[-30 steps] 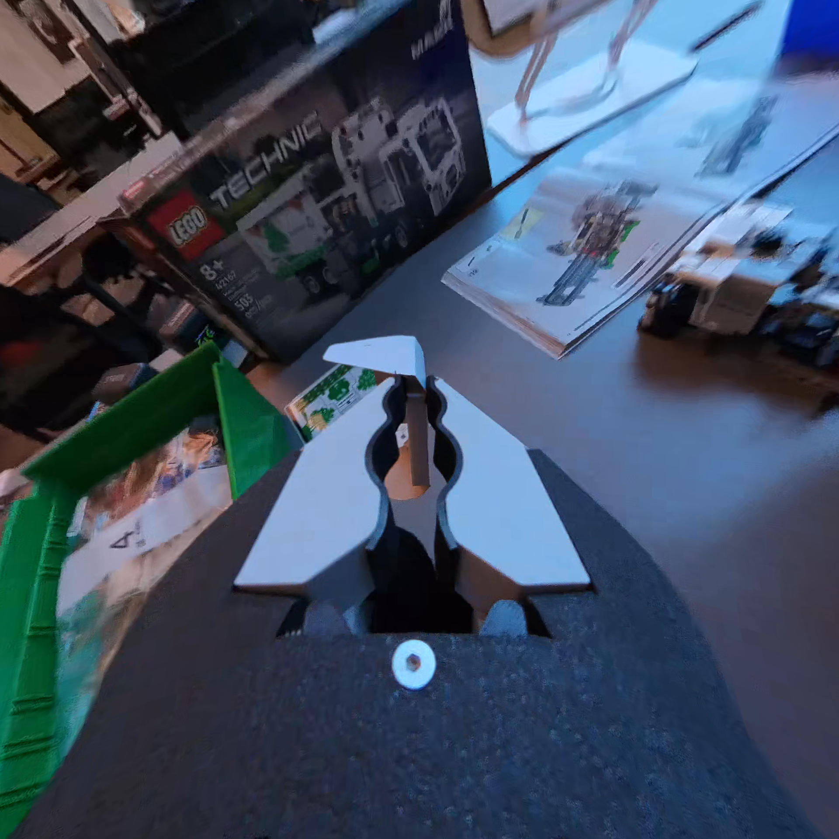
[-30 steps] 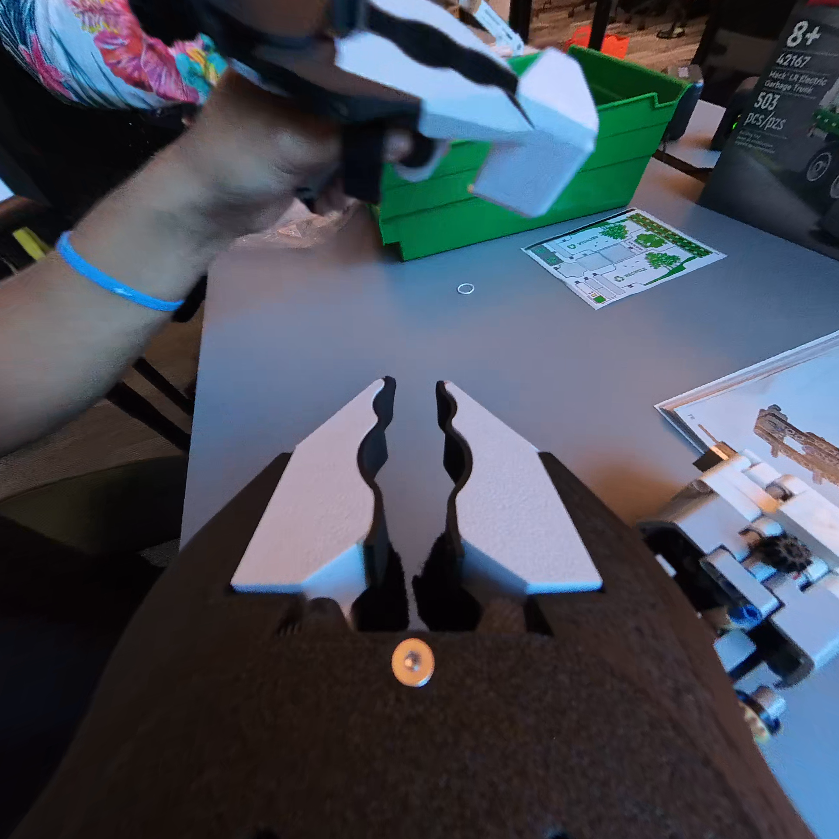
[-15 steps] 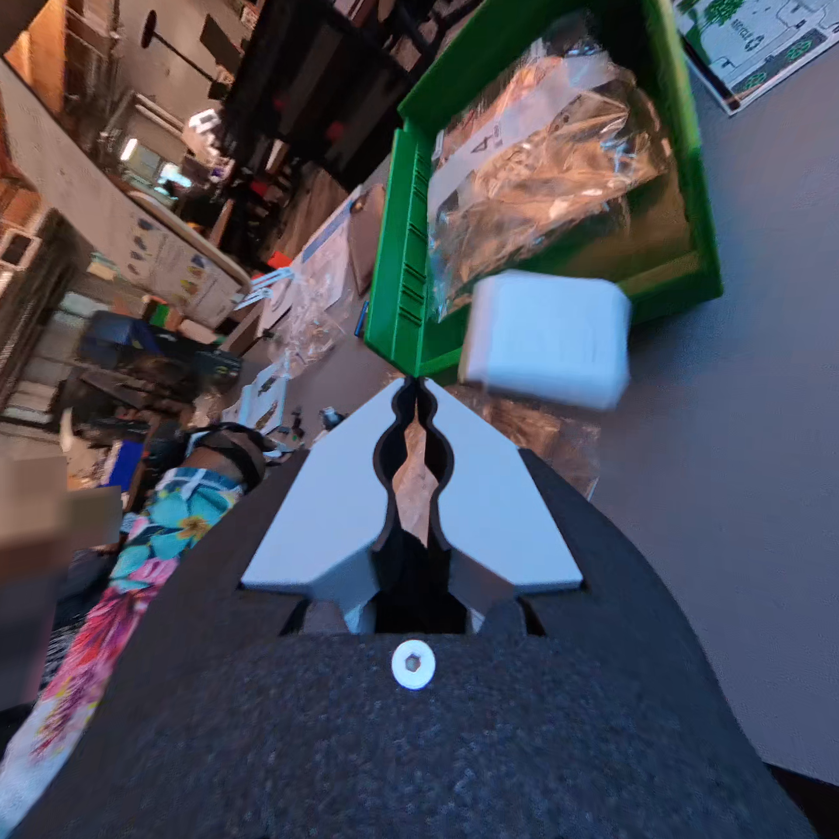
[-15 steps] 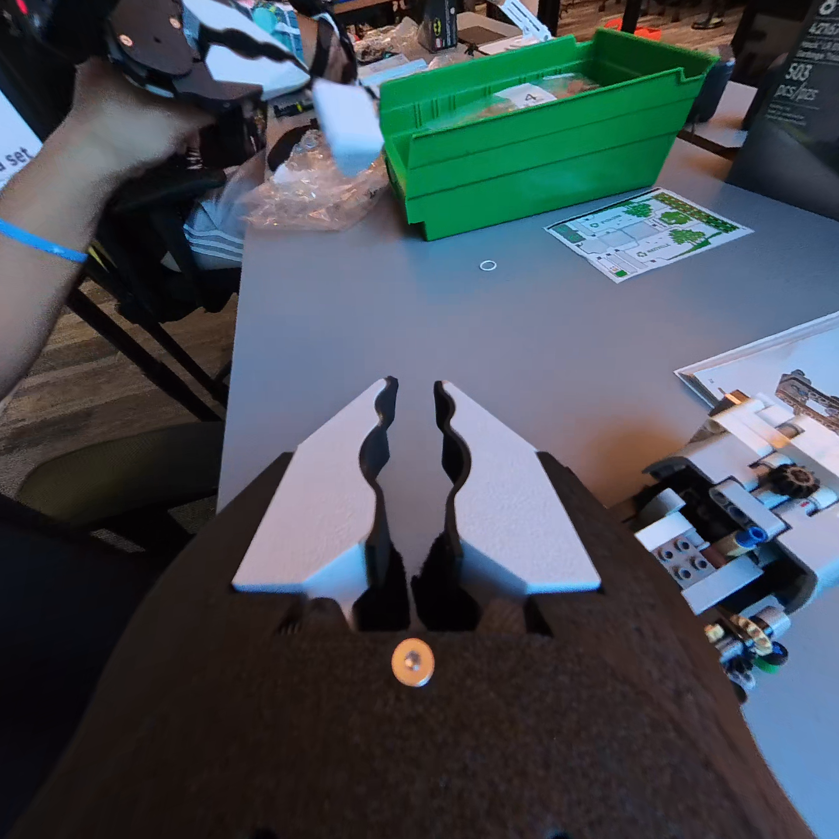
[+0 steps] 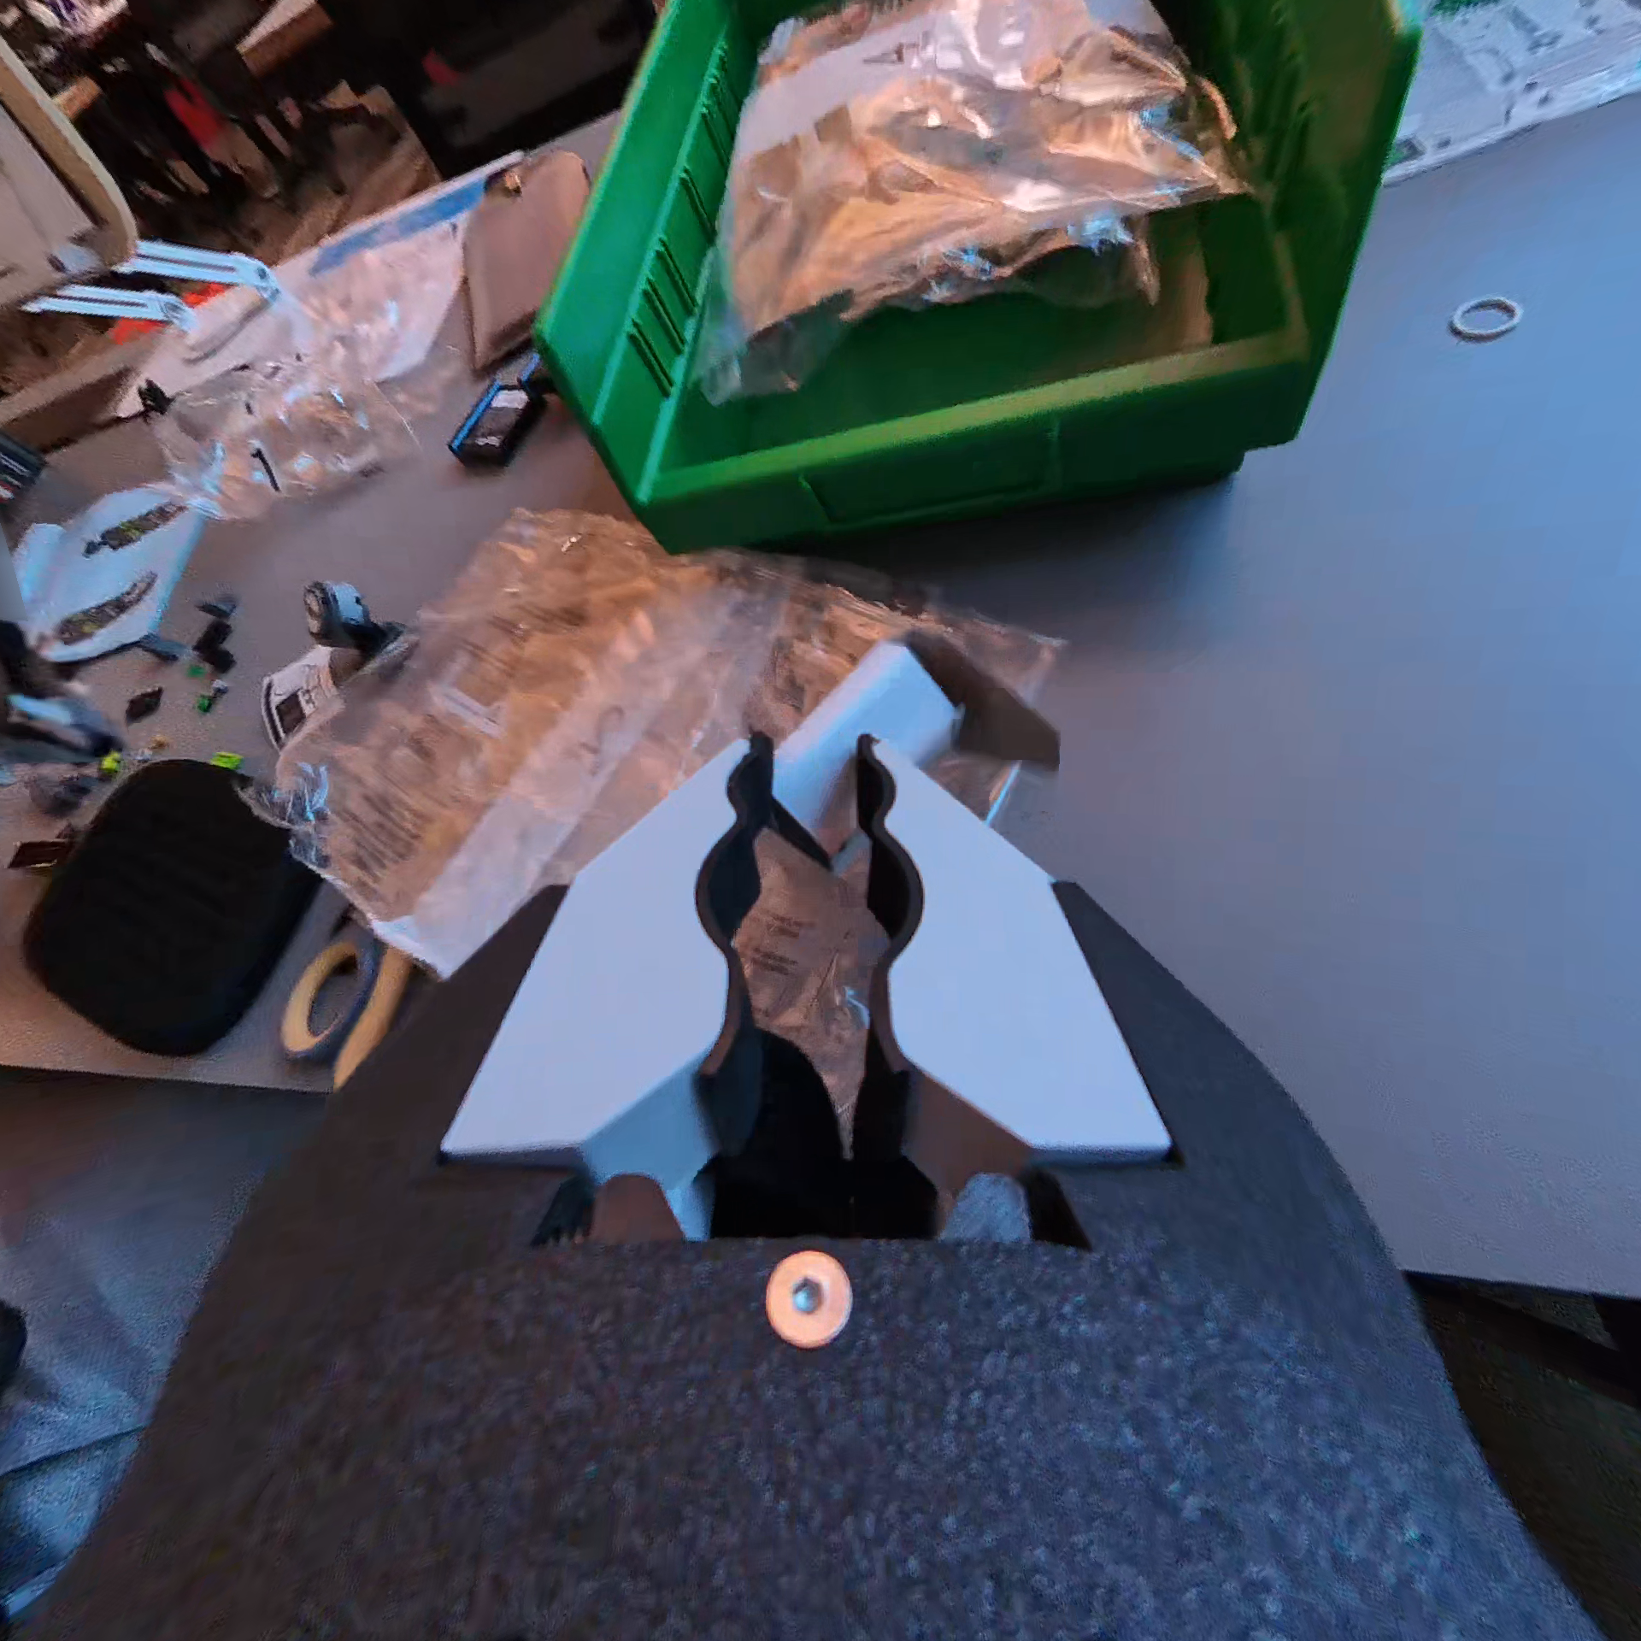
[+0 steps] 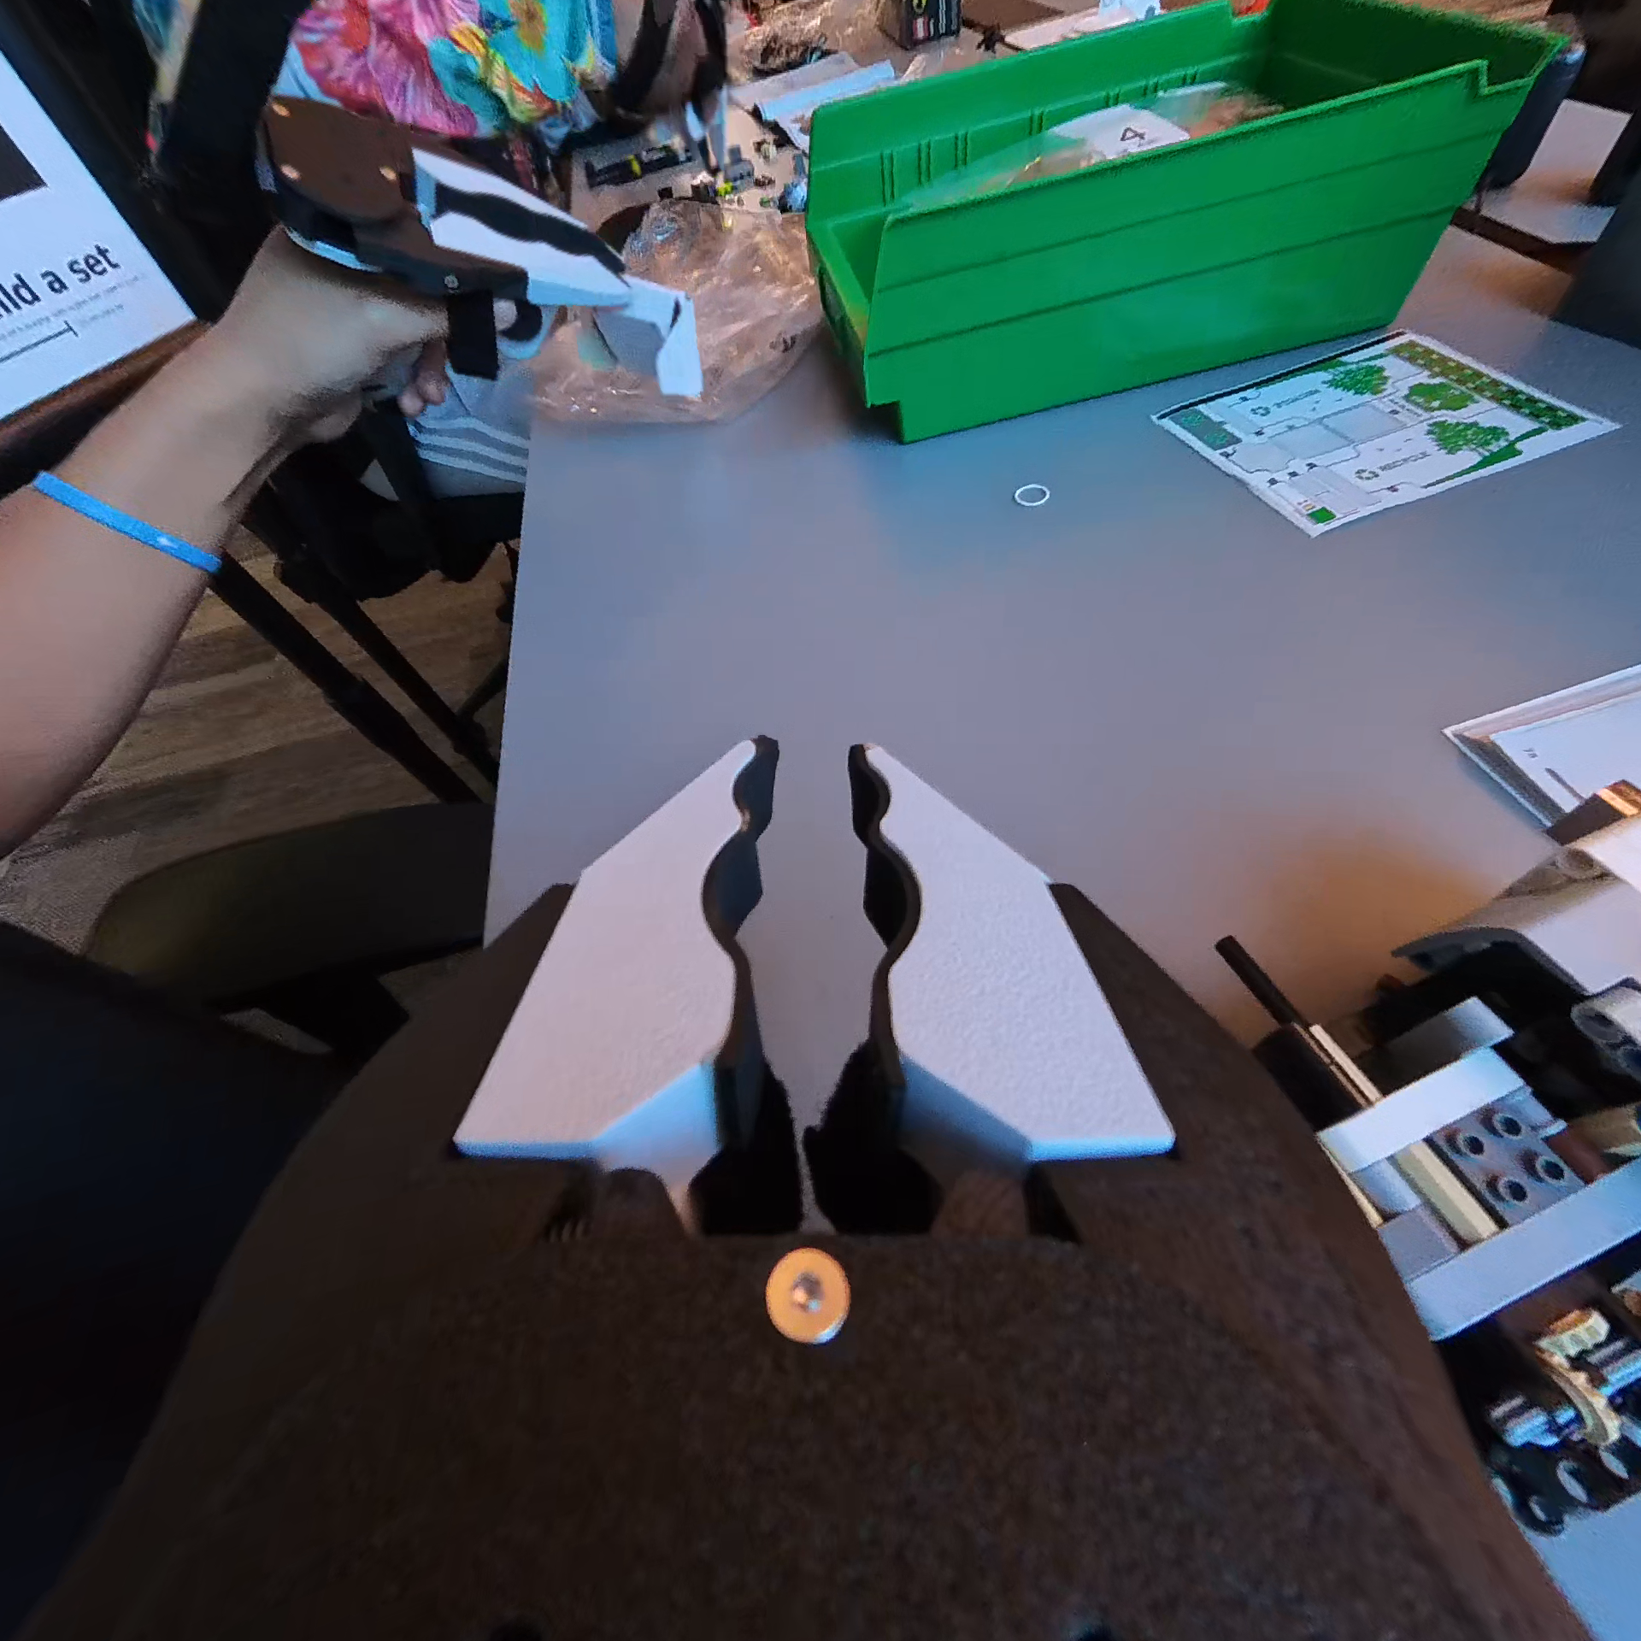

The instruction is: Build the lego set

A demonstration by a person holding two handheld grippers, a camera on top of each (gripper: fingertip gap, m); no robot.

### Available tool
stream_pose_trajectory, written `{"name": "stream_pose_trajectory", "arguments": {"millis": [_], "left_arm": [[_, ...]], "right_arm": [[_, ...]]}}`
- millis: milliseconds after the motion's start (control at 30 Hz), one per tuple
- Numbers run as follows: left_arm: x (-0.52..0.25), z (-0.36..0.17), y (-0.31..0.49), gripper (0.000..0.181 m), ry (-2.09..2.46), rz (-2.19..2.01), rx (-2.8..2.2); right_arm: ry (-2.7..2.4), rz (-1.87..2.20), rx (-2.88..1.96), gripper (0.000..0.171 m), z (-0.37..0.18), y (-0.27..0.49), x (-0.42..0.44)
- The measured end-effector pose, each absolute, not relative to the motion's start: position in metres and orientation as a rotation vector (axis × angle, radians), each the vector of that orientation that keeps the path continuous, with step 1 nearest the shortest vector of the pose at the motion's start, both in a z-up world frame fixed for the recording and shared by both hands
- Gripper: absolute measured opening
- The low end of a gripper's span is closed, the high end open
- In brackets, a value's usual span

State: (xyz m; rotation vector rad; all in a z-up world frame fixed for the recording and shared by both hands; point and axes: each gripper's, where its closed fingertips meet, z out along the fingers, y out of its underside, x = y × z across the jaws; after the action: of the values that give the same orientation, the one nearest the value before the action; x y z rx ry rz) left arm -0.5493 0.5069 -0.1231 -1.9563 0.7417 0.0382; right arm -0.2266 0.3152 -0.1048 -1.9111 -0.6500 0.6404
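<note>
My left gripper hovers over a crumpled clear plastic bag on the grey table. Its jaws stand a little apart. A white Lego panel piece sits blurred just beyond its tips, and I cannot tell whether it touches them. The right wrist view shows the same gripper in a person's hand at far left, with the white piece at its tips. My right gripper is open and empty above bare table. The partly built white and grey truck model lies to its right.
A green bin holding bagged parts stands at the back. A sticker sheet, a small ring and an instruction booklet lie on the table. A tape roll, a black pouch and loose pieces lie left. The tape roll is about 25 cm from my left fingertips.
My left gripper swung left from the box and booklet to above the clear bag beside the bin, and its jaws have parted. The right gripper has drawn back slightly, still open.
</note>
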Motion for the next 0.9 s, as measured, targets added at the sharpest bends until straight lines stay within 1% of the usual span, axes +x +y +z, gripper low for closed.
{"name": "stream_pose_trajectory", "arguments": {"millis": [100, 200, 233, 300, 333, 400, 467, 500, 533, 600, 800, 900], "left_arm": [[-0.549, -0.131, 0.509, 0.02, 0.786, 0.088, -1.962], [-0.547, -0.121, 0.511, 0.025, 0.774, 0.091, -1.938], [-0.545, -0.117, 0.511, 0.027, 0.779, 0.072, -1.932], [-0.54, -0.121, 0.509, 0.039, 0.829, 0.038, -1.967], [-0.538, -0.127, 0.508, 0.039, 0.874, 0.039, -1.996], [-0.535, -0.141, 0.508, 0.033, 0.969, 0.048, -2.041], [-0.53, -0.153, 0.506, 0.034, 1.04, 0.04, -2.087], [-0.527, -0.155, 0.506, 0.03, 1.066, 0.039, -2.094], [-0.526, -0.154, 0.506, 0.019, 1.078, 0.052, -2.087], [-0.521, -0.149, 0.506, 0.006, 1.083, 0.04, -2.055], [-0.503, -0.151, 0.493, 0.004, 1.029, -0.11, -2.091], [-0.493, -0.14, 0.48, 0.004, 0.994, -0.126, -2.047]], "right_arm": [[-0.661, 0.642, -1.909, 0.016, -0.104, 0.315, -0.228], [-0.657, 0.616, -1.906, 0.016, -0.103, 0.317, -0.226], [-0.65, 0.618, -1.906, 0.016, -0.103, 0.317, -0.225], [-0.632, 0.633, -1.904, 0.016, -0.103, 0.316, -0.226], [-0.625, 0.642, -1.905, 0.016, -0.103, 0.315, -0.226], [-0.618, 0.655, -1.909, 0.016, -0.105, 0.314, -0.227], [-0.62, 0.657, -1.917, 0.016, -0.108, 0.313, -0.227], [-0.623, 0.654, -1.918, 0.016, -0.109, 0.313, -0.226], [-0.626, 0.649, -1.918, 0.016, -0.109, 0.313, -0.225], [-0.627, 0.641, -1.92, 0.016, -0.11, 0.313, -0.223], [-0.626, 0.663, -1.926, 0.016, -0.111, 0.314, -0.219], [-0.638, 0.656, -1.927, 0.016, -0.111, 0.313, -0.218]]}}
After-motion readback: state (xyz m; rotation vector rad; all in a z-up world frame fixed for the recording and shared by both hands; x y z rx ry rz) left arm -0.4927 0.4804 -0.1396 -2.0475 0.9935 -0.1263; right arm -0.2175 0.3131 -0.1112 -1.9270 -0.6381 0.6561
